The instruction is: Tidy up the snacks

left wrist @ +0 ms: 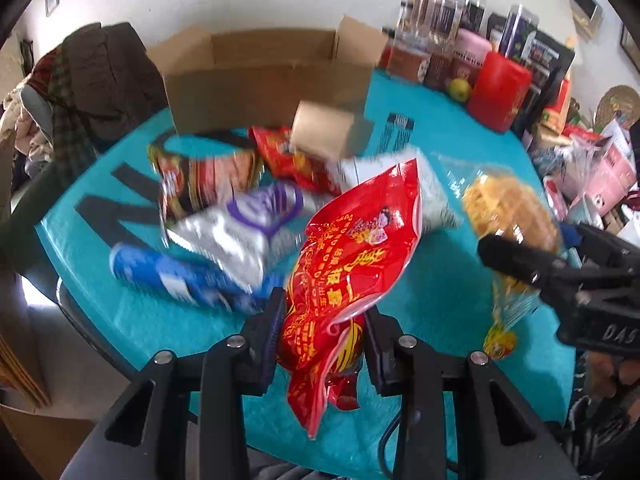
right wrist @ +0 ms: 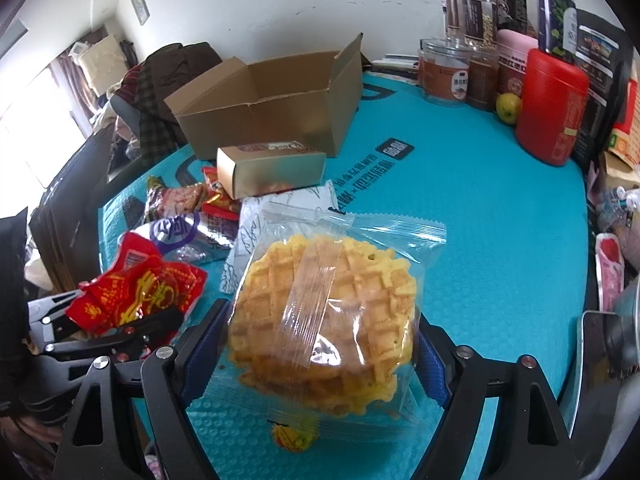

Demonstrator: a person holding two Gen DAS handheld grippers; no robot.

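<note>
The left gripper [left wrist: 320, 336] has its fingers pinched onto the lower end of a glossy red plastic snack bag with gold lettering [left wrist: 352, 248], which hangs near the front edge of the teal-covered desk [left wrist: 460, 300]. The right gripper [right wrist: 320, 340] holds a clear plastic pack of round yellow waffles [right wrist: 324, 312] between wide-set fingers, also near the front edge. An open brown cardboard box [right wrist: 264, 108] sits at the desk's far edge, with a small gold carton [right wrist: 272, 172] and loose snack packets [left wrist: 224, 208] just before it.
</note>
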